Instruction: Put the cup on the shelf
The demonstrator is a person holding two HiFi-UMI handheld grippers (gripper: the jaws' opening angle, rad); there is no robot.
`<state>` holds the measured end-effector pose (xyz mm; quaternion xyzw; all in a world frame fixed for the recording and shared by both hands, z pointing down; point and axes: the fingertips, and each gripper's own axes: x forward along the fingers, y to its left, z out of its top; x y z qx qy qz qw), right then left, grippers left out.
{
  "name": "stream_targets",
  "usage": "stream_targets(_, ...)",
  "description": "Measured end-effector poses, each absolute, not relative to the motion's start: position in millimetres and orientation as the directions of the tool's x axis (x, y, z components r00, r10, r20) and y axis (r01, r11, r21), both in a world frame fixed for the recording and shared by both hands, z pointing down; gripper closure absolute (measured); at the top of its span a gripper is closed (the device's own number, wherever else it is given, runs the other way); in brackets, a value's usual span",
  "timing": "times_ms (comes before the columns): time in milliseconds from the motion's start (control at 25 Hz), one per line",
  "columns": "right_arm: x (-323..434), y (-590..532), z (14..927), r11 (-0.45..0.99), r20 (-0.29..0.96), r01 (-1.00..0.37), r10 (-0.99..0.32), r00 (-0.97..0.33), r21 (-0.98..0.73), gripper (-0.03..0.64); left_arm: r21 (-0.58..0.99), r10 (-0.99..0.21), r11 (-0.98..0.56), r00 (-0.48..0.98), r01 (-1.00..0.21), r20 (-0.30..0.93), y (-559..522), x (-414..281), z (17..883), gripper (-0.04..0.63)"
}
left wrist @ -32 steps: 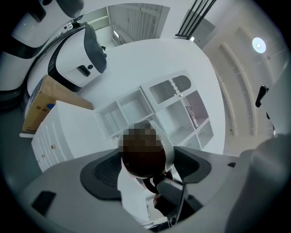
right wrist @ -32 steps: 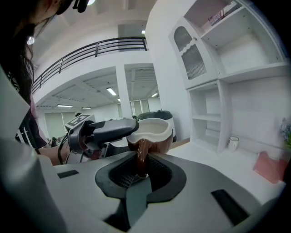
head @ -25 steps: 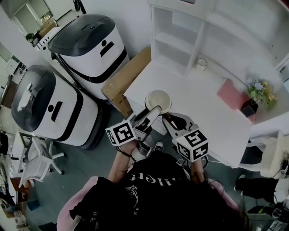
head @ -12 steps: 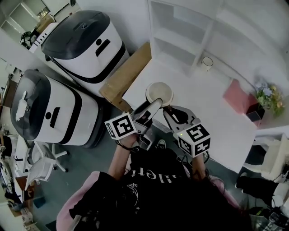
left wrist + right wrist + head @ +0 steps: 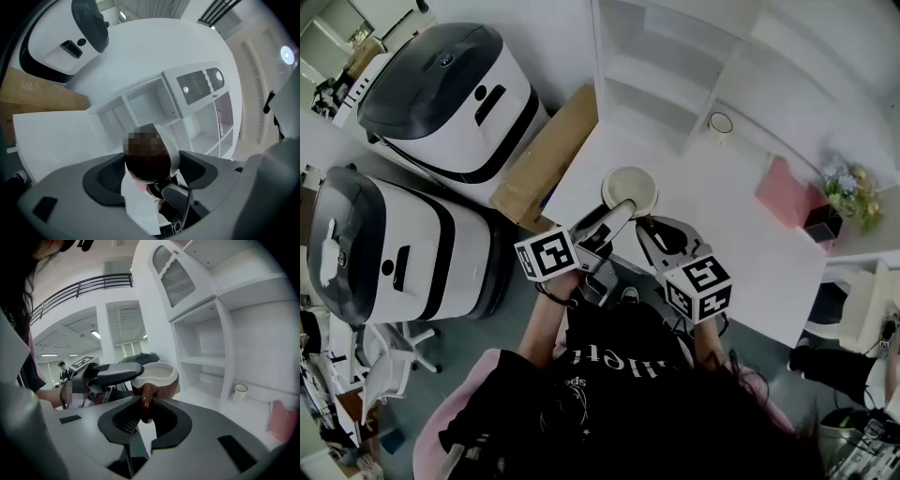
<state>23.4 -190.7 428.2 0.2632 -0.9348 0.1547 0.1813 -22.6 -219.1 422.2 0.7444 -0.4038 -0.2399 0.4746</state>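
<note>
Right gripper (image 5: 144, 414): jaws drawn narrow and clamped on the brown loop handle (image 5: 146, 401) of a brown ceramic cup with a cream inside (image 5: 157, 376).

Left gripper (image 5: 151, 172): jaws set against opposite sides of the same cup, whose round body is held between the pads.

Cup: held upright by both grippers over the near left edge of the white table (image 5: 741, 234), near of the white open shelf unit (image 5: 652, 80).

Small white mug with a dark rim (image 5: 721, 123): stood far on the table, just beside the shelf unit.

Brown cardboard box (image 5: 548, 155): lodged against the table's left side.
</note>
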Motion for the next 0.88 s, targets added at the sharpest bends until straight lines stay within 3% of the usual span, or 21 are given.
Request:
stream_targets(480,-19.6,-267.9,468.0,0.622,0.424,-0.737,-0.611,-0.668,-0.265,0.538,0.919,-0.679,-0.247,0.732,-0.308,0.063,-305.9,-59.7,467.6,0.229)
stream_targets(880,-37.0,-324.3,502.1,0.46,0.425,-0.812,-0.694,-0.581,-0.359,0.54,0.916,-0.589,-0.256,0.801,-0.31,0.106,-366.7,-75.5,505.5,0.229)
